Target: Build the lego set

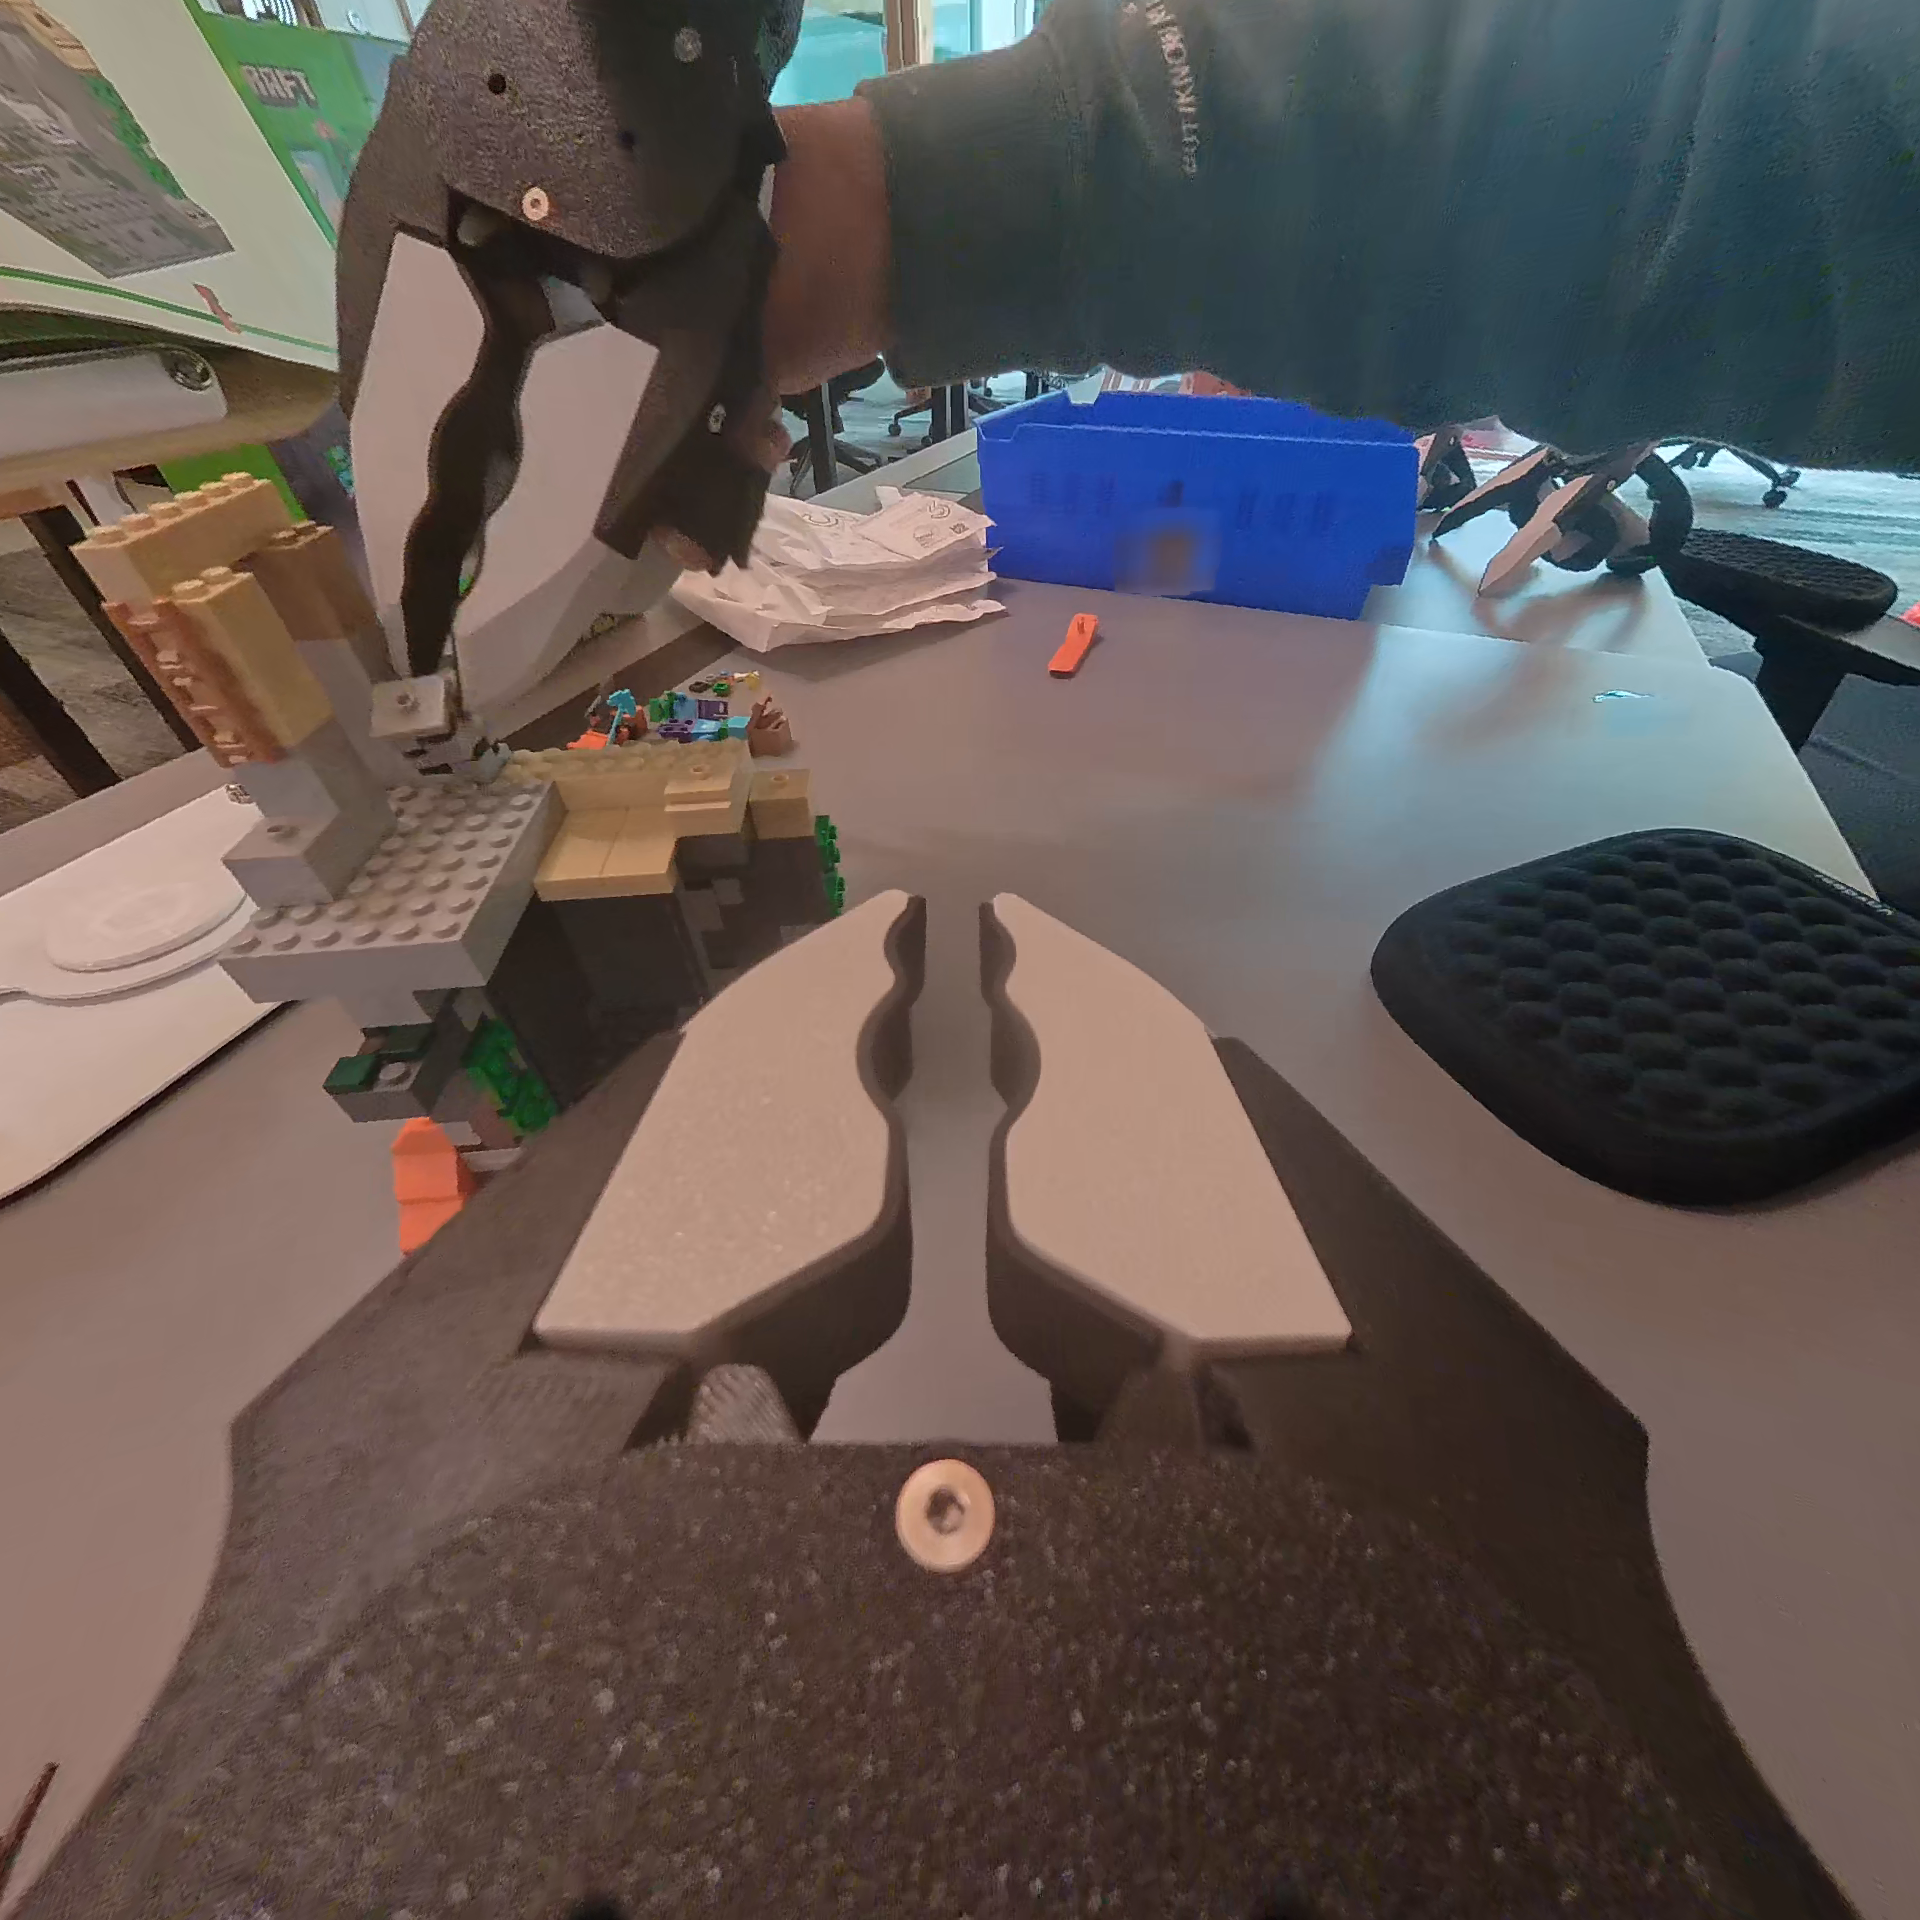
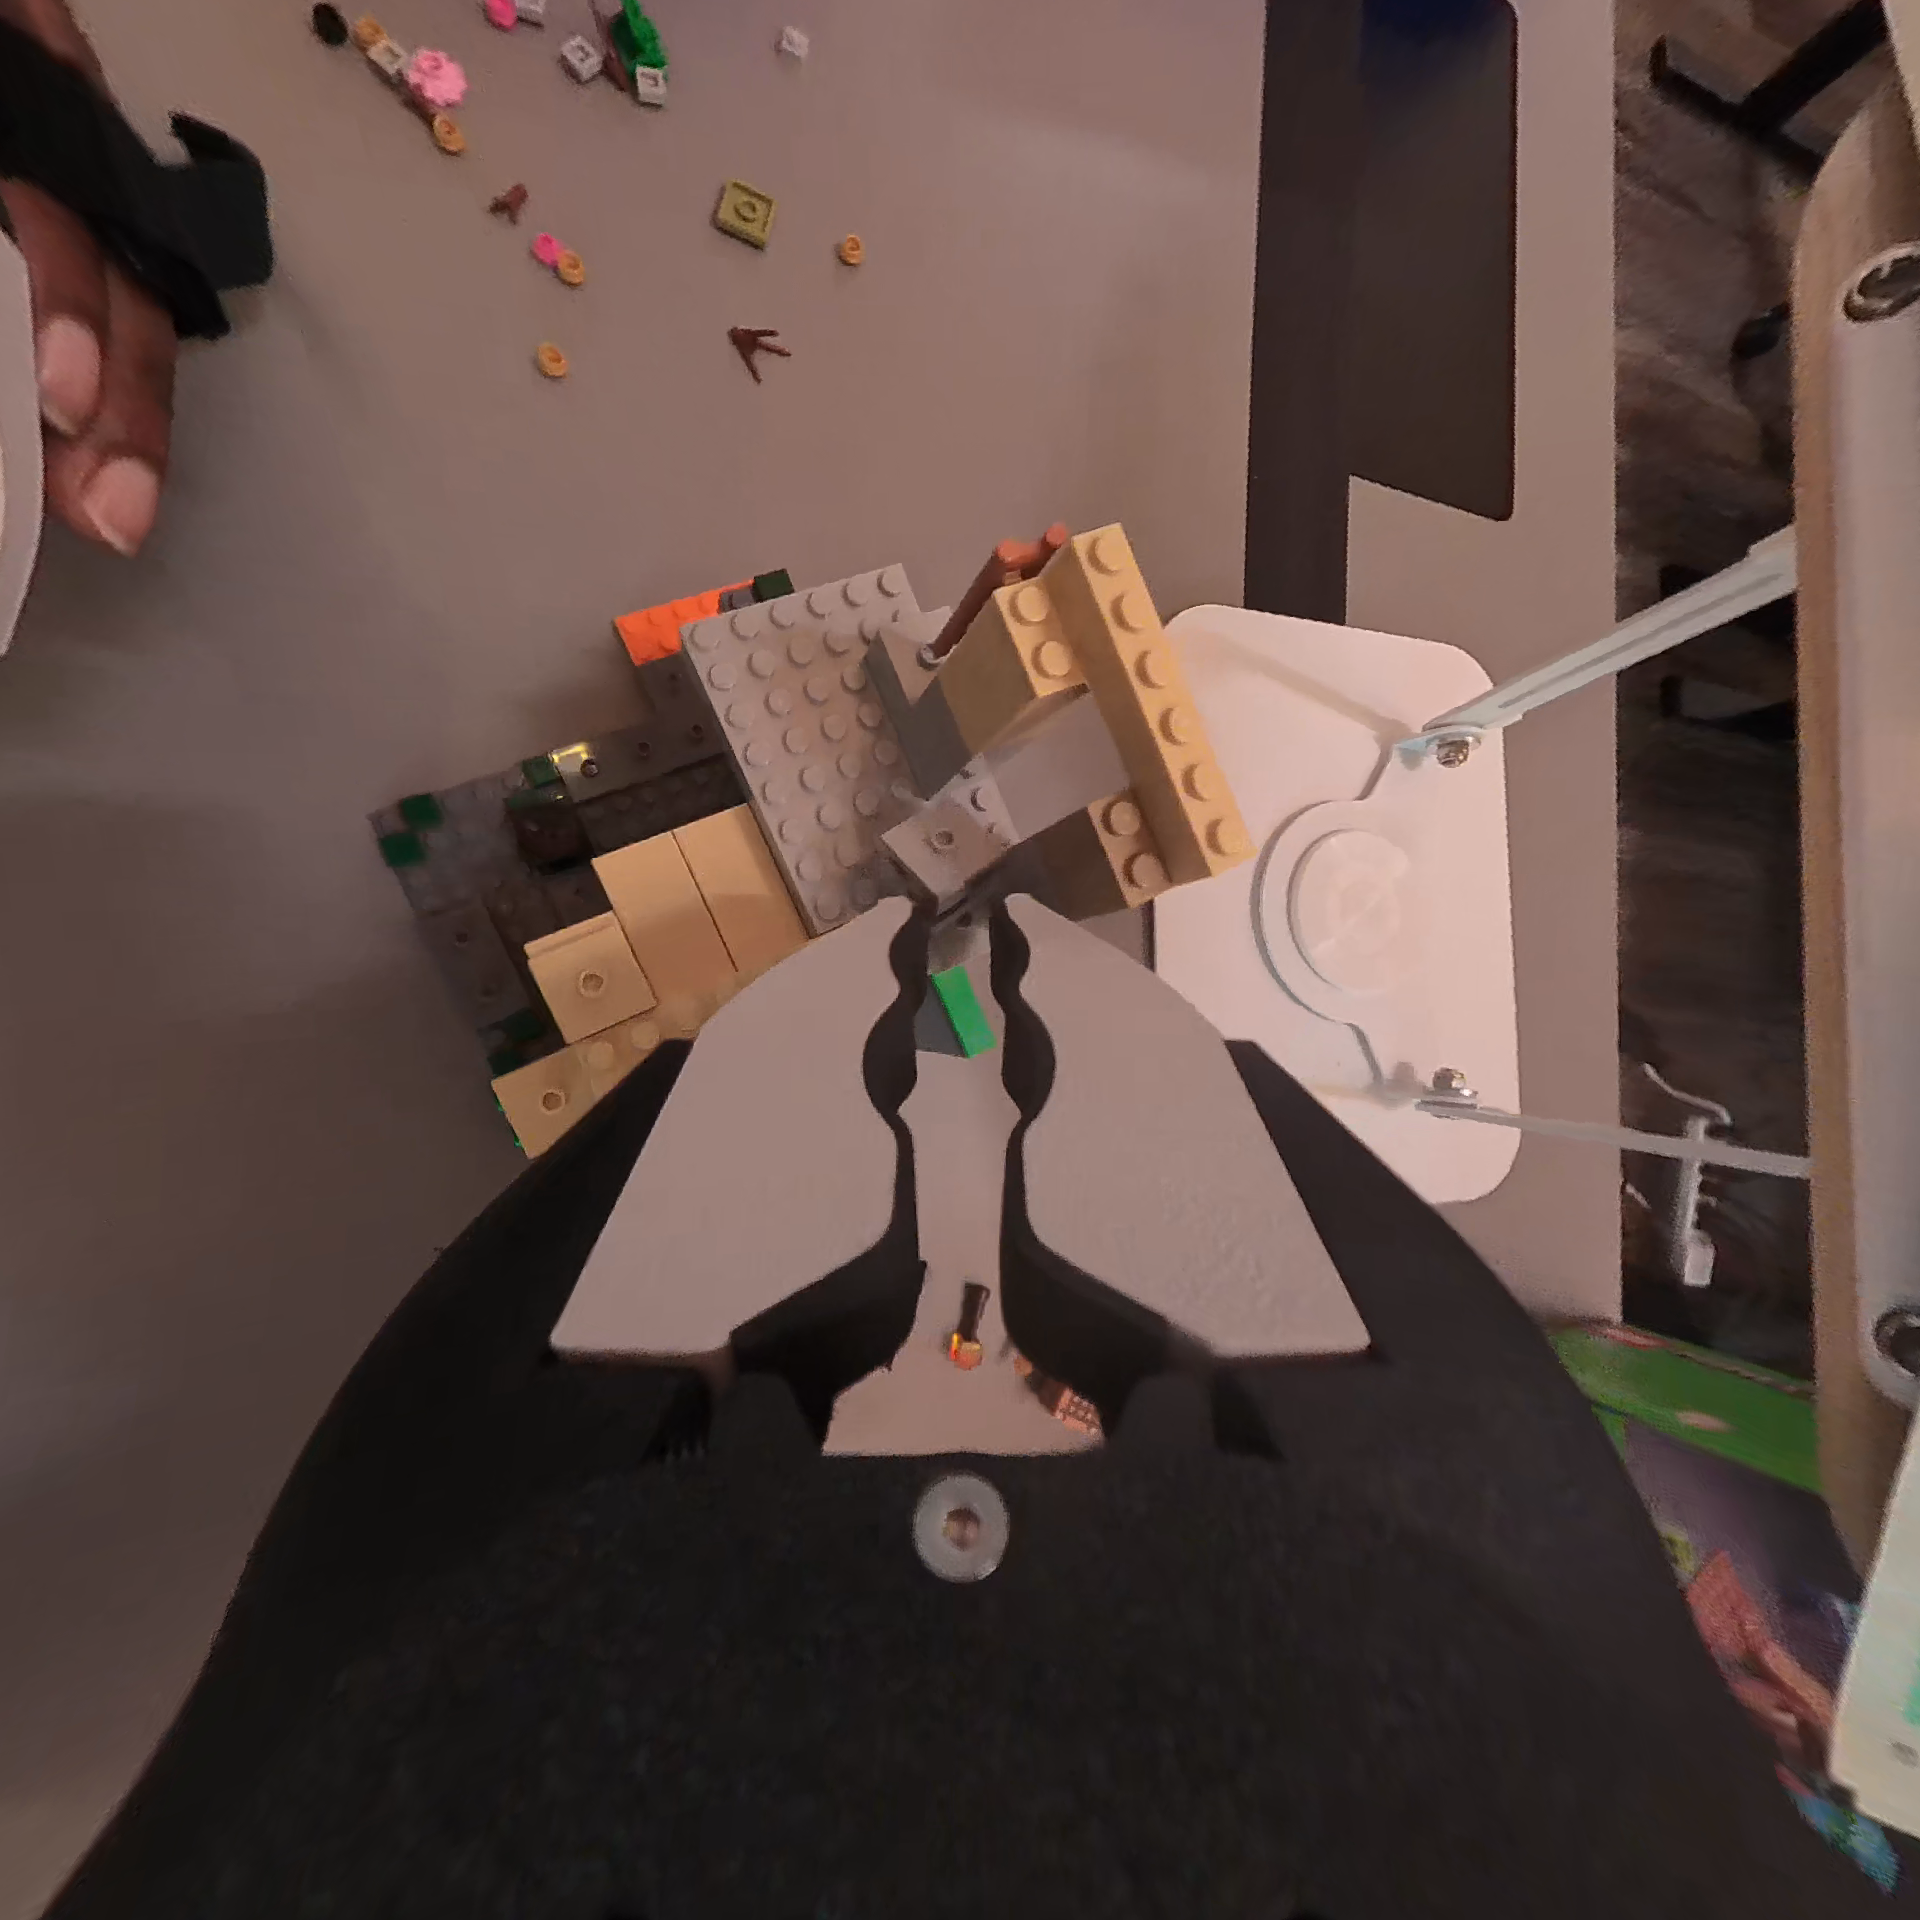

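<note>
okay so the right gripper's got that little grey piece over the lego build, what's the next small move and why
Probably ease the right gripper straight down to seat the small grey piece on the grey studded plate. It is shut on the piece beside the tan arch, seemingly not yet pressed home. The left gripper is empty, off the model.

Counted: one blue plastic bin [image 1: 1195,499]; one orange flat plastic tool [image 1: 1073,644]; one black honeycomb-textured pad [image 1: 1662,1013]; four tan round studs [image 2: 552,360]; two pink flower pieces [image 2: 436,75].
</note>
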Demonstrator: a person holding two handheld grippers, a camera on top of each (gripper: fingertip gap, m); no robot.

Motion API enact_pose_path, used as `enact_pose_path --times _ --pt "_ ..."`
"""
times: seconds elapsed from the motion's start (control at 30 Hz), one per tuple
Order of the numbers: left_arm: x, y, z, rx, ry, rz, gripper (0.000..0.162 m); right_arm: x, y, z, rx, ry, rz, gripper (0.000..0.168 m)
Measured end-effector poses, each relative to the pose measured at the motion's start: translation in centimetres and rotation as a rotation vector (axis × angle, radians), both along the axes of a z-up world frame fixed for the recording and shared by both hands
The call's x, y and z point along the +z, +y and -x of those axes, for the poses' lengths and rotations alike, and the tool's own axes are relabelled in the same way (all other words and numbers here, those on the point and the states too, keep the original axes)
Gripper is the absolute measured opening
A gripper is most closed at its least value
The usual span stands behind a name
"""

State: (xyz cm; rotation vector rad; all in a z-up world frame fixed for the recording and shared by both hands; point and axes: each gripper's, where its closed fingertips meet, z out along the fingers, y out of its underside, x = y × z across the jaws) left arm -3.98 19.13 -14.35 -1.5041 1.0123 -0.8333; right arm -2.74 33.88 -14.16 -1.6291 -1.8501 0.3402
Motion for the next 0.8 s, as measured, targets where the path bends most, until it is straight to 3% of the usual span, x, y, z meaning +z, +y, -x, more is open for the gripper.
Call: enact_pose_path --times 0.4,0.63,0.8 --pt "-0.1 1.6 0.7 0.061 0.003 0.011 0.009 -0.3 -0.4 0.4 -0.159 0.141 0.031 0.003" --pt "0.6 5.0 1.6 0.146 0.012 0.027 0.009 -0.1 0.1 -0.4 -0.238 0.264 0.069 0.000" --pt "0.1 8.2 1.5 0.218 0.137 0.015 0.011 0.0 -0.1 -0.4 -0.230 0.292 0.059 0.000"
